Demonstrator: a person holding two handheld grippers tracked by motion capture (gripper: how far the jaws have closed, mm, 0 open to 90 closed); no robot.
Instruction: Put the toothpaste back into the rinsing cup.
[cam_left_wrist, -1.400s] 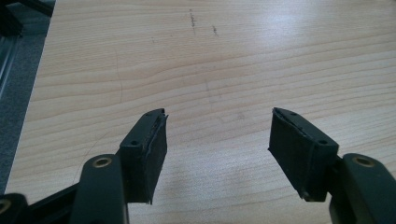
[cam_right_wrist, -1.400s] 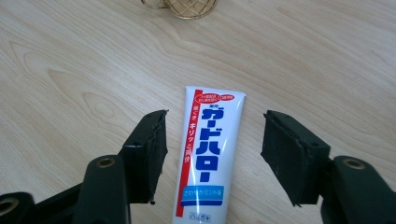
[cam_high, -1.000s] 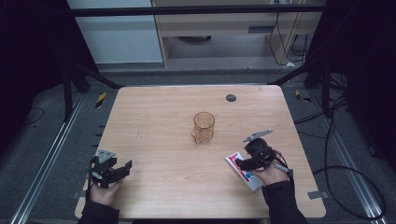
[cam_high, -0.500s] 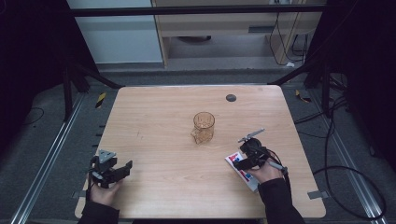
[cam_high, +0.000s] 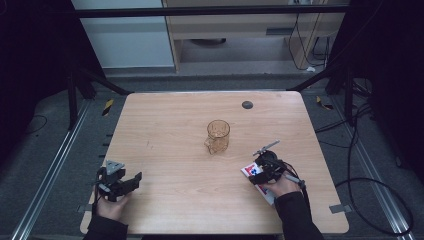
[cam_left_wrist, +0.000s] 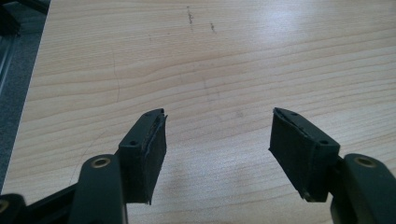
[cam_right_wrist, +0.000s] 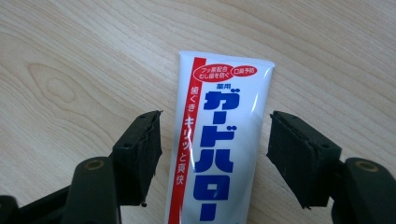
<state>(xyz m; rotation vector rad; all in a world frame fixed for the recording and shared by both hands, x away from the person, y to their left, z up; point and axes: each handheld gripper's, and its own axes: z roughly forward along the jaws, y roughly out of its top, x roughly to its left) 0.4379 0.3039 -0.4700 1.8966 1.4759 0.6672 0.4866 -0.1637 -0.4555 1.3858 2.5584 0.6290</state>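
Near the table's (cam_high: 165, 125) right front edge, my right gripper (cam_right_wrist: 212, 149) stands spread astride the flat white toothpaste tube with blue lettering (cam_right_wrist: 219, 140); closing off-centre could skid it sideways. My left gripper (cam_left_wrist: 217, 149) stands spread, empty.

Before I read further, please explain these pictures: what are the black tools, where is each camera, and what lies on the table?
A person holds a hand-operated two-jaw gripper in each hand. One camera looks down from above; the other two ride on the grippers and look along their jaws. On the wooden table stand an amber glass mug and a small dark disc. A white toothpaste tube lies flat between the open jaws of the right gripper, not pinched. The left gripper is open over bare wood. Nothing is held.
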